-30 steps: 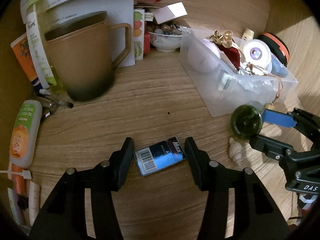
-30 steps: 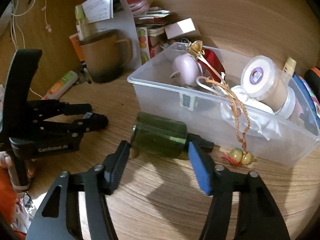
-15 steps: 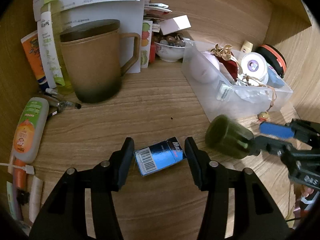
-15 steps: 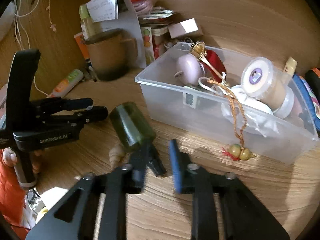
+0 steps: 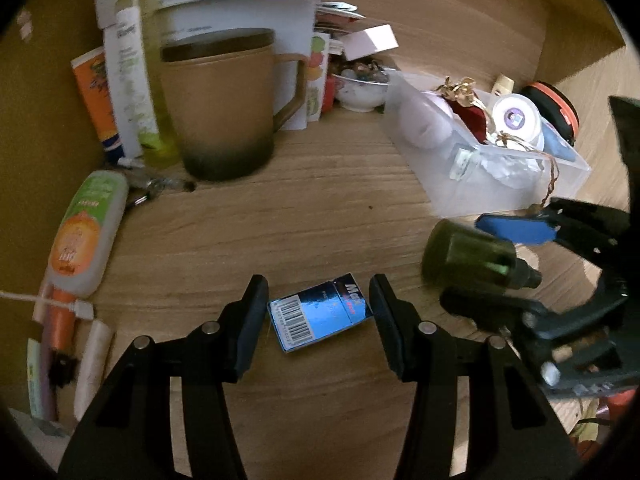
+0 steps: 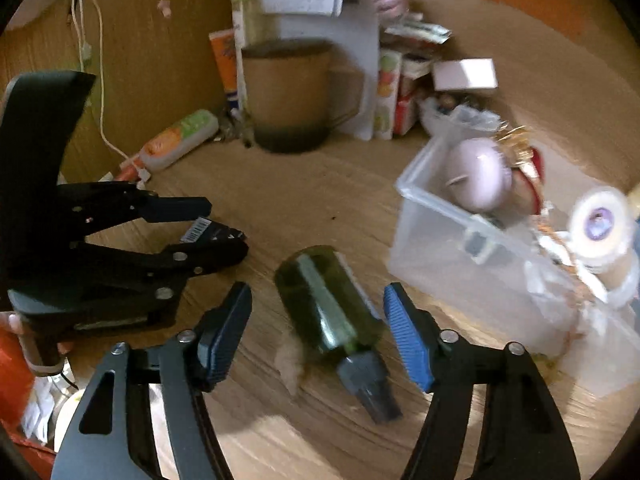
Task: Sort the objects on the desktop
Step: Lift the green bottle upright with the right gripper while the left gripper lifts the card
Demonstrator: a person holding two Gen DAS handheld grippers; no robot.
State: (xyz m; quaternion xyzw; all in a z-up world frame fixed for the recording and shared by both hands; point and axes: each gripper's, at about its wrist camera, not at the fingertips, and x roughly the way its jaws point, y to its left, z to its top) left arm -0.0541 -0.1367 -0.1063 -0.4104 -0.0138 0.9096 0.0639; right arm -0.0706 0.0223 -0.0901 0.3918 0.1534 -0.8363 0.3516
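Left gripper (image 5: 318, 312) sits low over the desk with both fingers spread, bracketing the small blue box (image 5: 319, 322), which lies flat, barcode end toward the left finger; neither pad looks to be touching it, so this is a lined-up pre-grasp, not a hold. Jaws are set across the box's long side, probably so a squeeze catches its two short ends. Right gripper (image 6: 318, 330) is likewise spread wide, blue pads either side of the green bottle (image 6: 326, 300); the bottle lies on its side on the wood desktop (image 5: 320, 208) with its dark cap pointing back toward the gripper, gaps visible on both sides, so it reads as released or not gripped. A small pale shell-like thing (image 6: 292, 366) lies just beside the bottle's neck; too blurred to name surely. The clear plastic bin (image 6: 432, 248) stands near, right of the bottle, already holding a lilac round item, a white jar and corded trinkets, so it is likely the sorting target, and the bottle is just short of its wall. Farther out: a brown mug (image 5: 224, 108) upright at the back, tubes and a lotion bottle (image 5: 86, 232) lying along the left wall, papers propped behind. Both items remain outside the bin.
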